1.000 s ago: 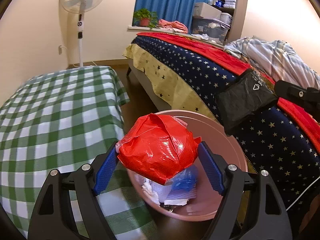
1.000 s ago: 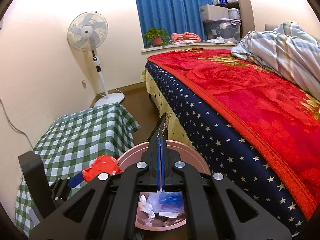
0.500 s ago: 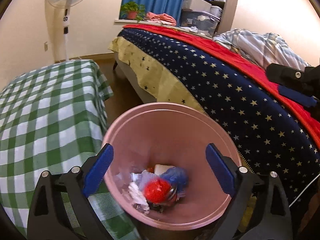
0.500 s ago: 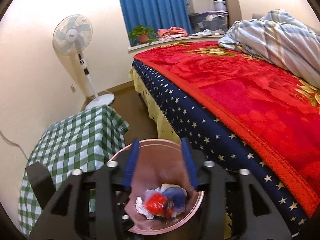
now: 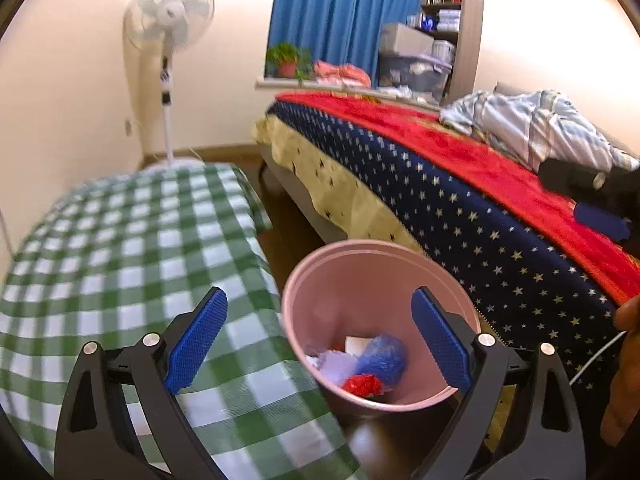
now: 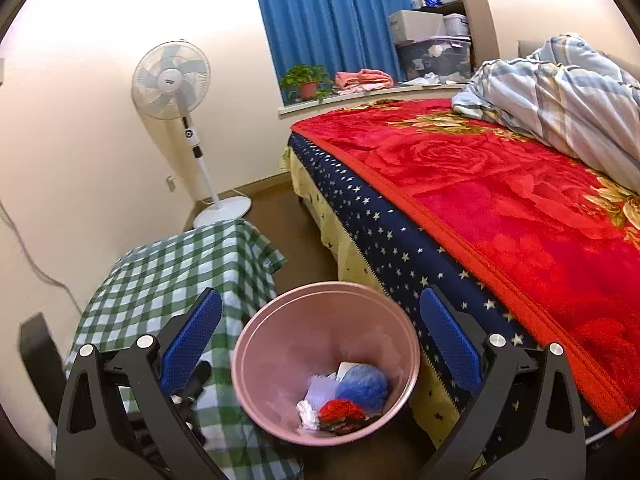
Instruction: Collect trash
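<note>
Both tools empty: left tool [image 5: 318, 340] held wide, right tool [image 6: 320, 346] jaws opening over pink bin [image 6: 256, 368], trash [image 6: 344, 398] lying inside; bin could be clipped and tipped during withdrawal beside checked bench [image 6: 168, 268].

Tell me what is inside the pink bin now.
In the pink bin lie a blue wad, a red wad and white paper scraps. Whatever is under this pile is covered, so it cannot be seen.

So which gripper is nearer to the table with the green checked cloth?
Left. The left gripper hangs at the table's edge, partly above the cloth. The right gripper hangs over the pink bin beside the table, its jaws opening, empty.
</note>
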{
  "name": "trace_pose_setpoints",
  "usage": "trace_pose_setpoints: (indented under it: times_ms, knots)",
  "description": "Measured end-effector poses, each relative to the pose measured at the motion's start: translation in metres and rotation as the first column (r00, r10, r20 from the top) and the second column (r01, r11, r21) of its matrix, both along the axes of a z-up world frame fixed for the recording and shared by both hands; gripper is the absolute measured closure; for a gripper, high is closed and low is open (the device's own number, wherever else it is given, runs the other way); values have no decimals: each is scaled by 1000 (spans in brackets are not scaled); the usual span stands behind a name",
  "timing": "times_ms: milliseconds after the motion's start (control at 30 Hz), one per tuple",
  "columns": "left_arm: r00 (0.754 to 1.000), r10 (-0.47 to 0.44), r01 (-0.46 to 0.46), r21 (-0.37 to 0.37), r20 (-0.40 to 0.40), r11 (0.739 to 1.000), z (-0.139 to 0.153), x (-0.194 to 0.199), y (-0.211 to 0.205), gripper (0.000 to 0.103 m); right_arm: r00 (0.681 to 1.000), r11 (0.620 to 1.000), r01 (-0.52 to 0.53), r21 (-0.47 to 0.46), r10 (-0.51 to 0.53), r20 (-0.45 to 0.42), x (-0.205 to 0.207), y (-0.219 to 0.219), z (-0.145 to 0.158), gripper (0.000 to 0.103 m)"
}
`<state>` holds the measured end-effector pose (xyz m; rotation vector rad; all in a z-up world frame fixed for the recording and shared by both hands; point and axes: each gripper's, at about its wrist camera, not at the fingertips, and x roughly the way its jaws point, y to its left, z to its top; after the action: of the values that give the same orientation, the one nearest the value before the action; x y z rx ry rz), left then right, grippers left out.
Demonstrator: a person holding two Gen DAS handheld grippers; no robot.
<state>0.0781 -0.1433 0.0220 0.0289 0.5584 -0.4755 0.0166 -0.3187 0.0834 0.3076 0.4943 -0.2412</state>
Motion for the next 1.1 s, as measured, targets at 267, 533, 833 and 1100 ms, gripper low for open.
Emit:
trace_pose_setpoints:
  times_ms: [267, 533, 833, 1100]
  knots:
    - [993, 65, -65, -4, 100, 998, 34, -46, 37, 12, 1000, 997, -20, -70, 21, 17, -40, 28, 5, 5]
    - [978, 159, -156, -33, 134, 987, 45, -89, 72, 8, 999, 991, -36, -125, 37, 9, -70, 57, -7, 5]
    - [960, 265, -261, -52, 88, 964, 35, -128, 106, 8, 998, 984, -63, -164, 64, 3, -79, 90, -27, 5]
    - [935, 345, -343, -40, 84, 939, 22, -131, 118, 8, 997, 980, -81, -179, 83, 5, -68, 105, -36, 5]
